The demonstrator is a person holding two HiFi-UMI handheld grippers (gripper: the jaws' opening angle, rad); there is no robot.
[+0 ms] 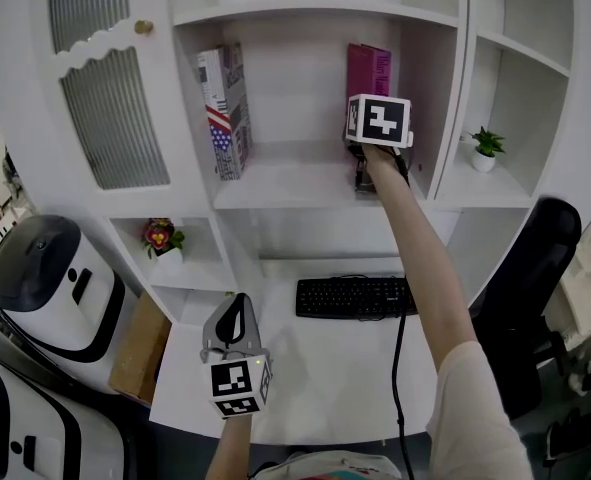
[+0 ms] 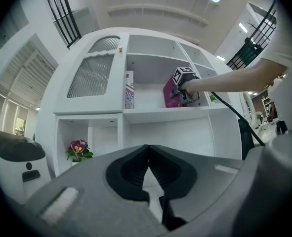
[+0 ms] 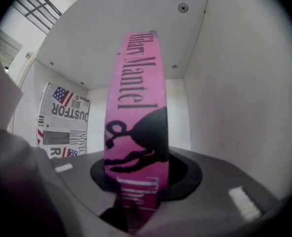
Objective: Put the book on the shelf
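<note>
Pink paperback (image 1: 368, 68) upright in the shelf compartment (image 1: 295, 183), upper centre-right of frame, pinched at its spine by right gripper (image 1: 365, 176). Left gripper (image 1: 233, 330), lower left, pressed together, empty. Likely risk: nothing beside it, so it may topple on release.

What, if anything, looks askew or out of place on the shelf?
Nothing stands out. The pink book stands upright in the right tongs, near the right side of the shelf; the flag book stands upright at the left.
</note>
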